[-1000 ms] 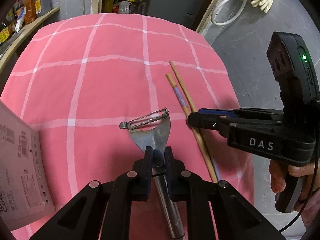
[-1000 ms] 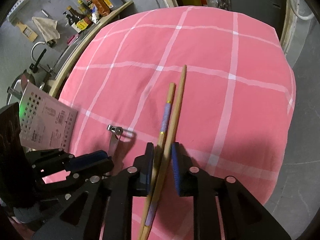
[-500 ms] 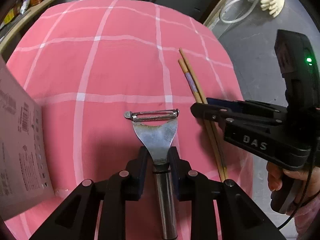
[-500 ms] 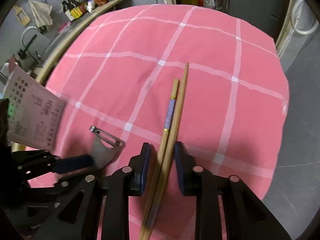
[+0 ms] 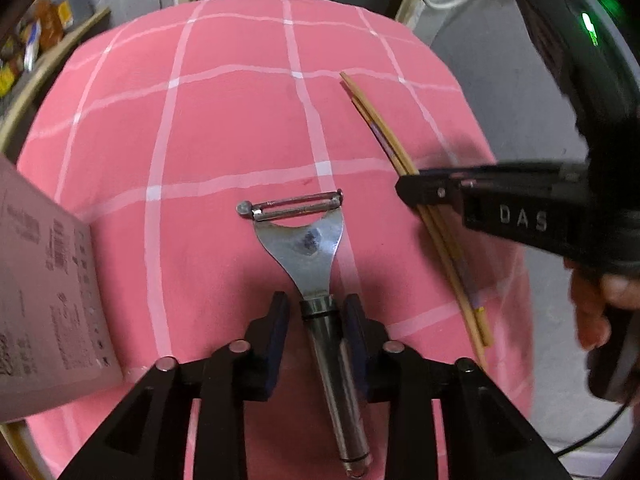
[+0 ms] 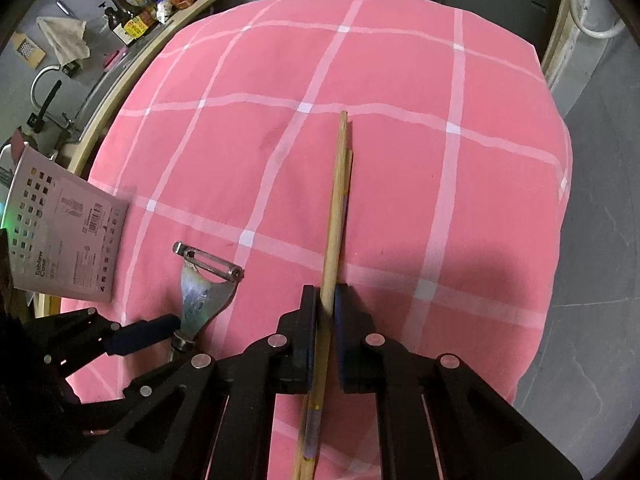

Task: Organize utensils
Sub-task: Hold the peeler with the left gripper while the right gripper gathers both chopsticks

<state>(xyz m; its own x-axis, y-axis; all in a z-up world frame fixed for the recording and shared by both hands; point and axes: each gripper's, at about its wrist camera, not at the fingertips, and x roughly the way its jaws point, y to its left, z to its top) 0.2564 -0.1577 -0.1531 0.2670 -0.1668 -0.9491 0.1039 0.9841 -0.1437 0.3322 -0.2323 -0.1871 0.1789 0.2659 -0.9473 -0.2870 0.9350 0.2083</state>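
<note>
The left claw stands with its fingers apart on either side of the peeler, a gap showing on both sides of the dark handle; the peeler lies flat on the pink checked cloth with its blade end pointing away. To its right, the right claw is pressed together on a pair of wooden chopsticks, which run forward between its fingers, one stacked on the other, tips toward the far side of the bench. A printed card sits at the left edge of the cloth. Beyond it, bottles line a shelf.
</note>
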